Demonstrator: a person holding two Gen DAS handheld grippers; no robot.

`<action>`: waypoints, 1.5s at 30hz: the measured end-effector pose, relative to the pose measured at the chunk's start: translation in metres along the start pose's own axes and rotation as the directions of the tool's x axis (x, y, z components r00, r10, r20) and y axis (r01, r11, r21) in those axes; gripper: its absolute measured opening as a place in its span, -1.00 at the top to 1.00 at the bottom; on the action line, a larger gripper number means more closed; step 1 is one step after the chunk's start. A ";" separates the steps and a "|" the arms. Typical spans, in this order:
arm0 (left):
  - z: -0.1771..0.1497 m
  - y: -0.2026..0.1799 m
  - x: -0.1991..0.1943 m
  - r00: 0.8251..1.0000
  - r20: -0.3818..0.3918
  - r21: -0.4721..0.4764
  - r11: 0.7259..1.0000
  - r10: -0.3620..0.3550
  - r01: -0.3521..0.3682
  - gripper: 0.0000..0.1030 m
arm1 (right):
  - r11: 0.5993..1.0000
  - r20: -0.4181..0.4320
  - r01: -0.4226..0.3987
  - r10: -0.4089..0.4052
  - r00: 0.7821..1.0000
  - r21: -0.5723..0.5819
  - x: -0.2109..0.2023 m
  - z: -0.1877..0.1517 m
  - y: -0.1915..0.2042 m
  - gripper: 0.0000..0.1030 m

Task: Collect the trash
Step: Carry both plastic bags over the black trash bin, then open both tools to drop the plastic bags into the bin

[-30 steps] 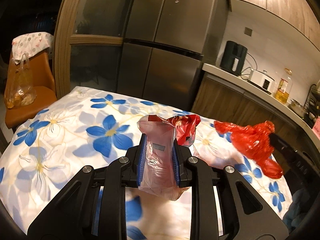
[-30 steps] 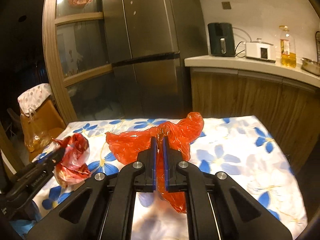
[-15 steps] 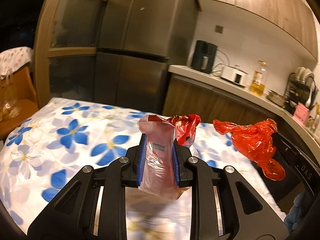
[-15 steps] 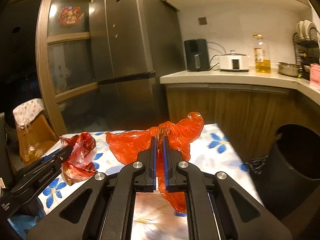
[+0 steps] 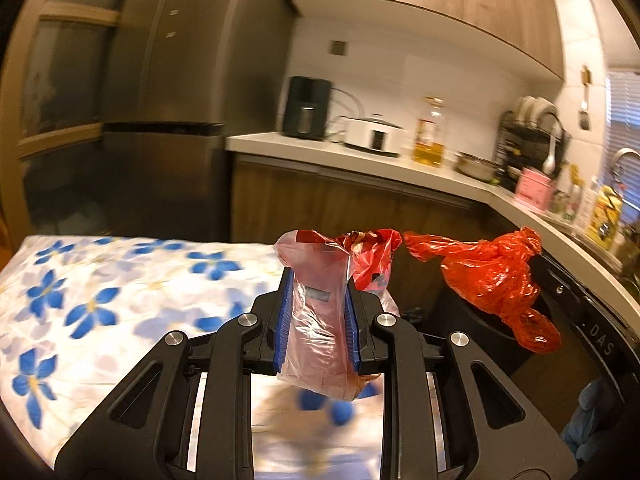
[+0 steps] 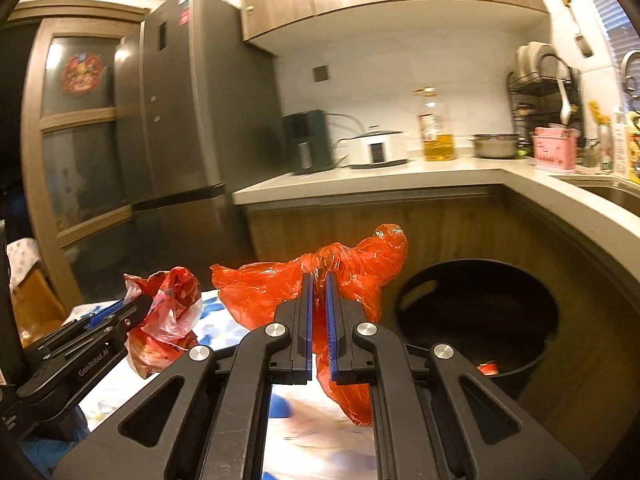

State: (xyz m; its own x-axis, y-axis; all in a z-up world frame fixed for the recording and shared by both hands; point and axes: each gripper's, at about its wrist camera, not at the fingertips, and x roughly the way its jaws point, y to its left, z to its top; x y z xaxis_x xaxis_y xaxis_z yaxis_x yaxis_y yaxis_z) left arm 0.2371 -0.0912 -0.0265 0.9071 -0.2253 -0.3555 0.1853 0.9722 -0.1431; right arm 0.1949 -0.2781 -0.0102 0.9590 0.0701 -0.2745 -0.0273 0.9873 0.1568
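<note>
My left gripper is shut on a pink and red plastic wrapper bag, held in the air over the right end of the floral table. In the right wrist view that left gripper and its wrapper bag show at the lower left. My right gripper is shut on a crumpled red plastic bag, which hangs from the jaws. In the left wrist view the red bag hangs over the black trash bin. The bin stands open on the floor to the right, with some trash inside.
A kitchen counter runs behind the bin and curves along the right, with an appliance, a cooker, an oil bottle and a dish rack on it. A tall fridge stands at the left back. A chair with a bag is at far left.
Both grippers have swung to the right with their bags, off the table's middle toward its right end. The black bin and more of the counter have come into view.
</note>
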 end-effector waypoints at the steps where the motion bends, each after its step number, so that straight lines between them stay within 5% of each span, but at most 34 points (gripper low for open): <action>1: 0.000 -0.009 0.001 1.000 -0.001 0.008 1.000 -0.013 0.013 0.57 | 1.000 0.004 0.015 -0.015 1.000 0.004 -0.002 0.000 -0.007 0.87; 22: 0.007 -0.168 0.075 0.969 -0.037 0.138 0.960 -0.242 0.245 0.57 | 0.951 0.083 0.286 -0.296 0.952 0.113 -0.024 0.011 -0.128 0.87; 29: 0.000 -0.186 0.101 0.964 -0.040 0.148 0.952 -0.265 0.268 0.56 | 0.936 0.095 0.322 -0.336 0.937 0.140 -0.018 0.014 -0.144 0.87; 40: -0.006 -0.196 0.122 0.955 -0.052 0.151 0.943 -0.292 0.297 0.52 | 0.938 0.059 0.315 -0.326 0.943 0.145 0.005 0.011 -0.156 0.87; 45: -0.010 -0.197 0.127 0.944 -0.063 0.158 0.931 -0.323 0.329 0.21 | 0.942 0.039 0.303 -0.311 0.950 0.146 0.013 0.009 -0.159 0.86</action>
State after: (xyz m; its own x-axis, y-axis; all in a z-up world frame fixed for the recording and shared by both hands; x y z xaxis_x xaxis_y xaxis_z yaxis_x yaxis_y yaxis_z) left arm 0.3121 -0.3117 -0.0525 0.7728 -0.5311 -0.3474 0.5310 0.8409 -0.1045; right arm 0.2141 -0.4358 -0.0301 0.9301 -0.2464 -0.2725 0.3059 0.9302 0.2029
